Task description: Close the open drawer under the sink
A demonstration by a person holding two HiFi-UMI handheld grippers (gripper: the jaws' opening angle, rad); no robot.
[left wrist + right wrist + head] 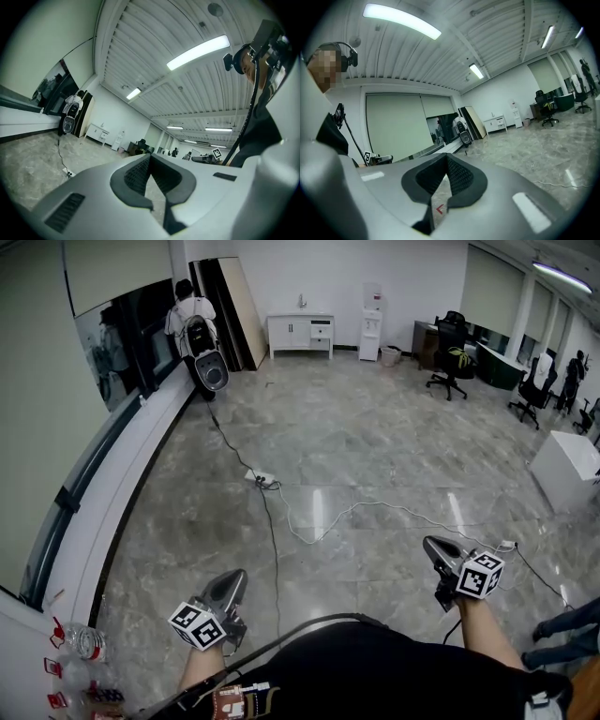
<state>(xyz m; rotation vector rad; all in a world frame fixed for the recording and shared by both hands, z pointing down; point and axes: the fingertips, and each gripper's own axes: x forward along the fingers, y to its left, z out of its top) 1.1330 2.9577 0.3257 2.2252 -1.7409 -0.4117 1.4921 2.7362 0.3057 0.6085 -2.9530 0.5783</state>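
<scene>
- Wide marble floor [375, 456] lies open ahead of me; a white ledge [122, 474] runs along its left edge, cables [272, 531] cross the middle, and a white cabinet [300, 334] stands by the far wall.
- The drawer shows in none of my views.
- I hold both tongs low before my body, tips pointing outward. My left tongs [232, 579] and right tongs [434, 546] are each closed, with nothing between the jaws.

Grey polished marble floor [375, 437], glossy under the ceiling lights. White power strip [261, 478] lies mid-floor, with a black cable [273, 549] and a white cable [394, 510] trailing across the tiles. White cabinet [300, 334] and office chair [450, 362] stand at the far end.
</scene>
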